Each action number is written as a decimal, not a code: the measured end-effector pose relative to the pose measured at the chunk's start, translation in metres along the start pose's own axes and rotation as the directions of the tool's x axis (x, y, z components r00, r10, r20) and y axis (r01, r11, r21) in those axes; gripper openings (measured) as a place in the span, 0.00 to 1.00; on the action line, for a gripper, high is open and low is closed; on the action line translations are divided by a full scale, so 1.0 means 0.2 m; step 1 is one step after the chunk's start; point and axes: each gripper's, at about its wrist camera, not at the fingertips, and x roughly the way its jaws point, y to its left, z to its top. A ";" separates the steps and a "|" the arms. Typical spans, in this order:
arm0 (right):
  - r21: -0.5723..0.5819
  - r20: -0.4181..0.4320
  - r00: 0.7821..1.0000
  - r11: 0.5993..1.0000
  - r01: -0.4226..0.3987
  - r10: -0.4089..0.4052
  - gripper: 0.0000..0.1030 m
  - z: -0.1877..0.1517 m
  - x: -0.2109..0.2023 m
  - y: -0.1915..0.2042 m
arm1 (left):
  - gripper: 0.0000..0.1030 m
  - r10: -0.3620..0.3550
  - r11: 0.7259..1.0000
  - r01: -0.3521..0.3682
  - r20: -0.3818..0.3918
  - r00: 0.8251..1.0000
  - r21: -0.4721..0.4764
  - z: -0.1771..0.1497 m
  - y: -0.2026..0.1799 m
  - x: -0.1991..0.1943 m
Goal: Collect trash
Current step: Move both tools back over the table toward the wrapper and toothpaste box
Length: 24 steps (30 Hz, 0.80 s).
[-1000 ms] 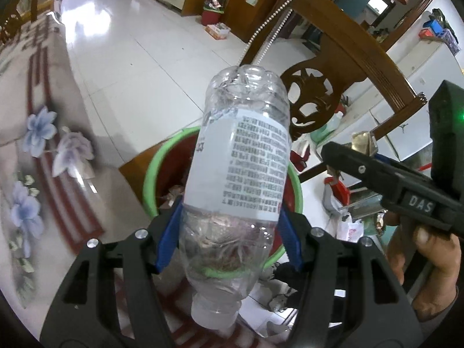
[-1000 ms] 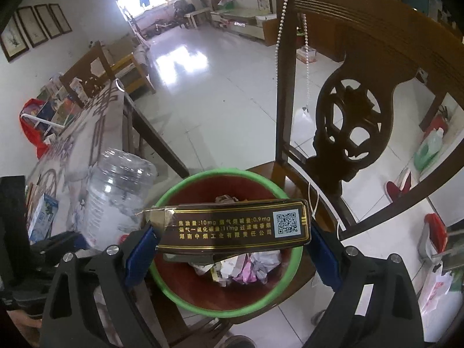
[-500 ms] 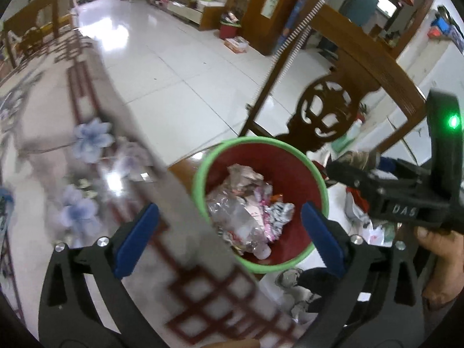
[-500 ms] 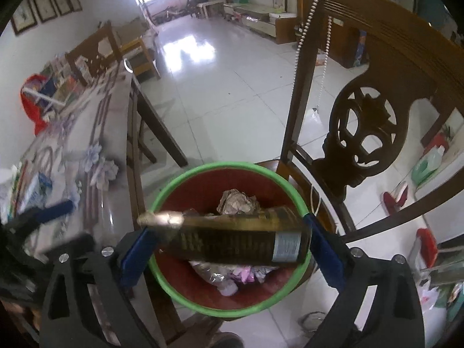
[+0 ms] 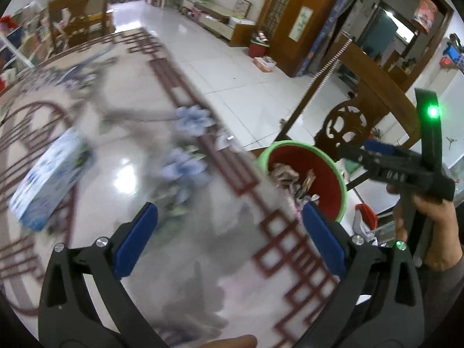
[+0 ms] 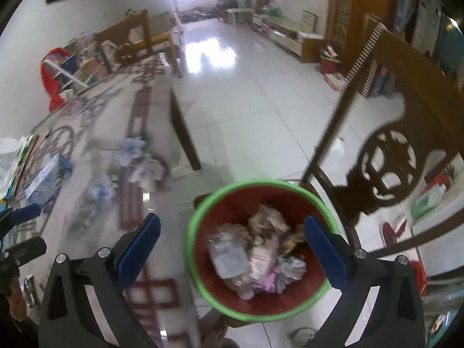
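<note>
Left wrist view: the trash bin (image 5: pixel 307 177), red inside with a green rim, sits past the table's (image 5: pixel 145 188) far right edge, in front of a carved wooden chair (image 5: pixel 362 98). Crumpled trash (image 5: pixel 293 174) shows inside it, too blurred to sort out. A blue and white box (image 5: pixel 49 182) lies on the patterned table well to the left of the bin, its long axis running diagonally; the print on it is smeared by motion and unreadable. The left gripper (image 5: pixel 229 229) hangs over the table just left of the bin, jaws spread wide and holding nothing. To the right of the bin, the right gripper (image 5: pixel 374 156) is seen side-on in a hand (image 5: pixel 435 232); the letters "DAS" are legible on its body, and a green light glows above.

Right wrist view: the bin's (image 6: pixel 203 264) mouth faces up, directly below the right gripper (image 6: pixel 232 246), whose blue-padded jaws are fully spread and empty. Inside lies a clear plastic bottle (image 6: pixel 229 258), long axis running near to far, cap end nearer, beside wadded paper (image 6: pixel 269 220). Its label is blurred. The table (image 6: pixel 162 223) borders the bin's left side.
</note>
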 end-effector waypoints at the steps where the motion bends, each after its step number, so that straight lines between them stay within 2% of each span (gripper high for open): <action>1: -0.021 0.009 1.000 1.000 -0.007 0.007 0.93 0.01 -0.01 0.06 | 0.95 0.007 1.000 -0.007 0.003 1.000 -0.006 -0.02 0.03 -0.03; 9: -0.120 0.034 0.997 0.991 -0.058 0.063 0.93 0.05 -0.05 0.41 | 0.95 0.085 0.995 -0.083 0.037 0.996 -0.051 -0.23 0.33 -0.34; 13: -0.109 0.039 0.987 0.983 -0.150 0.155 0.93 0.00 -0.06 0.64 | 0.95 0.145 0.986 -0.141 0.042 0.989 -0.091 -0.36 0.53 -0.49; 15: -0.157 0.021 0.983 0.972 -0.175 0.180 0.93 -0.01 -0.04 0.79 | 0.95 0.179 0.977 -0.175 0.024 0.983 -0.122 -0.45 0.64 -0.54; 18: -0.256 0.008 0.985 0.952 -0.165 0.173 0.93 -0.04 -0.02 0.98 | 0.95 0.213 0.965 -0.212 -0.008 0.977 -0.157 -0.57 0.75 -0.57; 24: -0.332 -0.027 0.978 0.921 -0.203 0.206 0.93 -0.07 0.04 1.27 | 0.95 0.186 0.952 -0.195 -0.060 0.981 -0.236 -0.80 0.83 -0.59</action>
